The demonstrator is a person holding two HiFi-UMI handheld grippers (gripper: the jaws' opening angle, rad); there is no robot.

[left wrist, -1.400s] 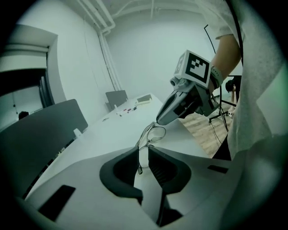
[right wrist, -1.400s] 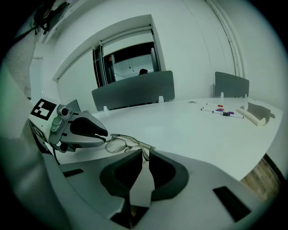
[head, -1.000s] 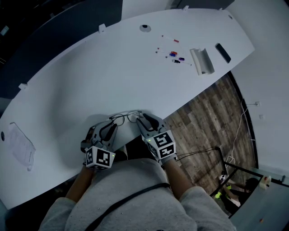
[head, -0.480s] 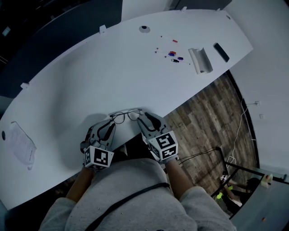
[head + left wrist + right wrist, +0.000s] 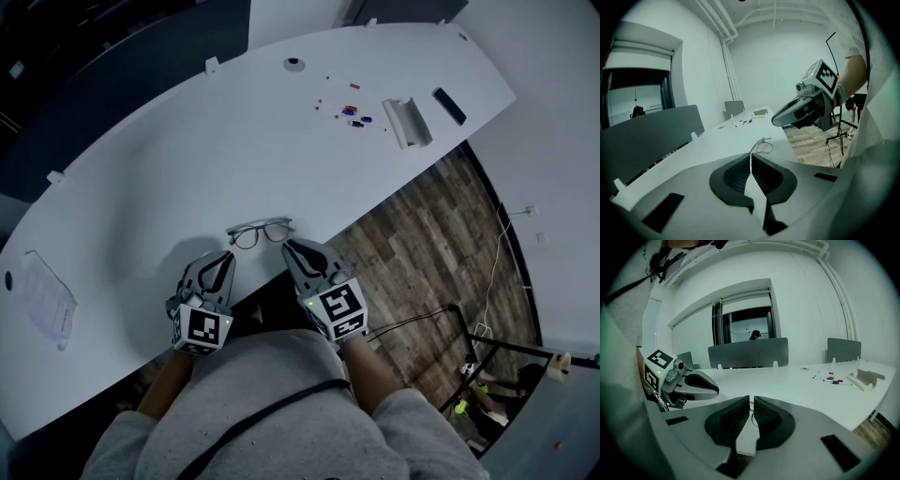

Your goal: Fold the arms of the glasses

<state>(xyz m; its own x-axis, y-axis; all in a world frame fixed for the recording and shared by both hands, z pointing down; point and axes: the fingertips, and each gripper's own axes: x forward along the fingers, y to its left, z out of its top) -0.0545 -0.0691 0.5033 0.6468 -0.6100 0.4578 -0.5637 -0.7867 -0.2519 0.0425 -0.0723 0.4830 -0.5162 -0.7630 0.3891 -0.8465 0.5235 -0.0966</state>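
Far left of the bench (image 5: pixel 141 169) there's a sheet of paper (image 5: pixel 42 298) by the near edge. Next is the left gripper (image 5: pixel 223 261). Its forearm comes up from the bottom and it points away from the person, nose tipped a bit down, with the marker cube facing up. Its jaws have just been closing and now they're pressed together with nothing between them.

The glasses (image 5: pixel 261 232) lie flat on the bench right by the near edge, just ahead of both gripper tips, and neither one touches them. They're too small to say how the arms sit.

The right gripper (image 5: pixel 289 247) is posed the same way, angled in a little toward the left one. It hangs over the near edge where the bench gives way to the wood floor (image 5: pixel 422 244). Its jaws have just been closing too, down to a sliver of a gap, and they're empty.

Way over by the far right end are some markers (image 5: pixel 352 112), a white tray (image 5: pixel 406 123) and a black bar (image 5: pixel 448 105).
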